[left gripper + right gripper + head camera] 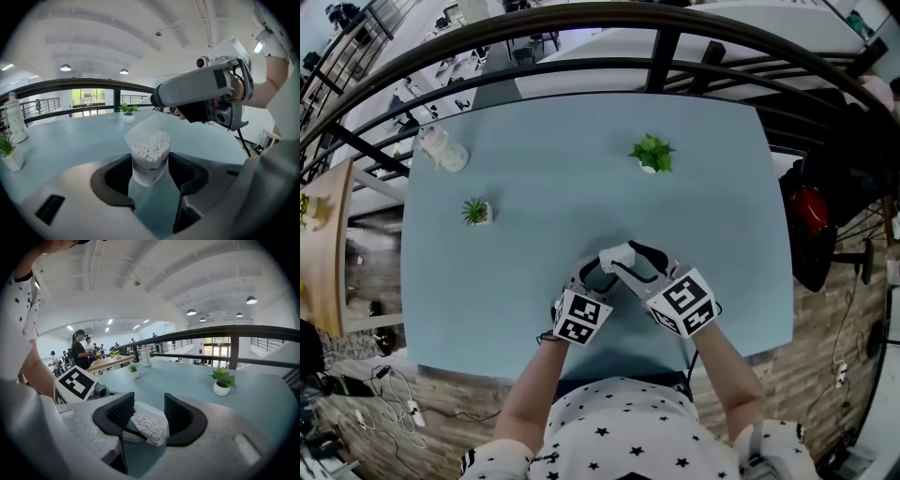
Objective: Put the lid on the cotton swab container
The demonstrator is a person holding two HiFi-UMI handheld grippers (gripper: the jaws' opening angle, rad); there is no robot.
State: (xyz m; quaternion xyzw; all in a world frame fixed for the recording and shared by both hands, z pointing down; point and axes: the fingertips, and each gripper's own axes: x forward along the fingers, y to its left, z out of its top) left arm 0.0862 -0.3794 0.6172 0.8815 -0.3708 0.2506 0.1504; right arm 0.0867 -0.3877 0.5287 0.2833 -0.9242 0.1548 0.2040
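My left gripper point(150, 158) is shut on the clear cotton swab container point(149, 168), which is packed with white swabs point(151, 143). A translucent lid point(143, 127) leans tilted over the far side of the swabs. My right gripper point(161, 99) reaches in from the right. In the right gripper view the lid point(151, 411) spans the gap between that gripper's point(149, 404) black pads, with the swabs point(147, 428) just beneath it. In the head view both grippers, left point(589, 272) and right point(628, 258), meet over the near middle of the blue table point(581, 141).
A potted plant point(652, 153) stands at the back right, a smaller one point(476, 212) at the left, and a white bottle point(442, 148) at the back left. A black railing point(661, 42) runs behind the table. A red object point(811, 211) sits off the right edge.
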